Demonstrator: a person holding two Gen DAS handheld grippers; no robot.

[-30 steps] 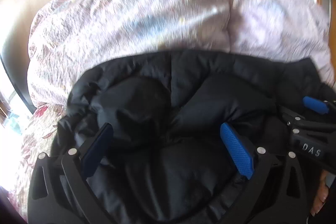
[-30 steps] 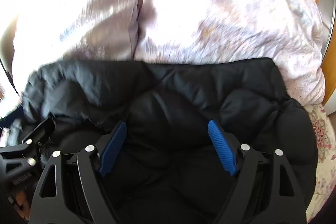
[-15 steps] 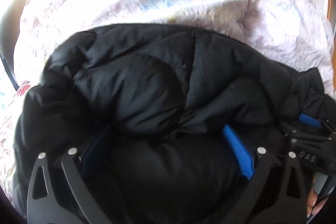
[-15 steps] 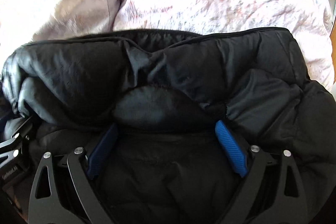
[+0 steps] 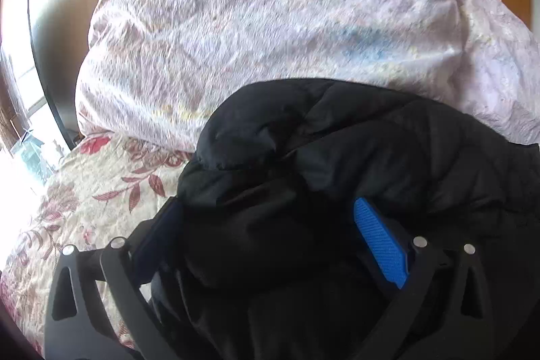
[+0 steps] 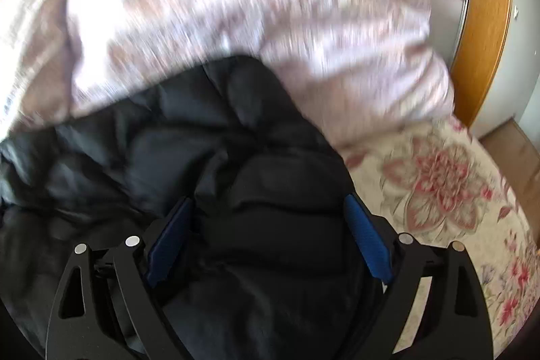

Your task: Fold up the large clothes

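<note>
A black puffy jacket [image 5: 371, 157] lies bunched on a floral bed. In the left wrist view its left end fills the space between my left gripper's [image 5: 270, 238] blue pads, which stand wide apart over a thick bulge of it. In the right wrist view the jacket's right end [image 6: 202, 150] bulges between my right gripper's [image 6: 270, 238] wide-apart blue pads. The fabric hides the lower parts of both grippers. I cannot tell whether either pair of fingers presses the cloth.
A crumpled pale pink floral duvet [image 5: 270, 29] is heaped just behind the jacket; it also shows in the right wrist view [image 6: 236, 5]. The floral bedsheet [image 5: 84, 198] lies left, and right [image 6: 438, 184]. A wooden door frame [image 6: 486, 22] stands at the far right.
The two grippers have moved apart toward the jacket's opposite ends. The left view now shows bedsheet at left, the right view bedsheet at right. The other gripper has left each view.
</note>
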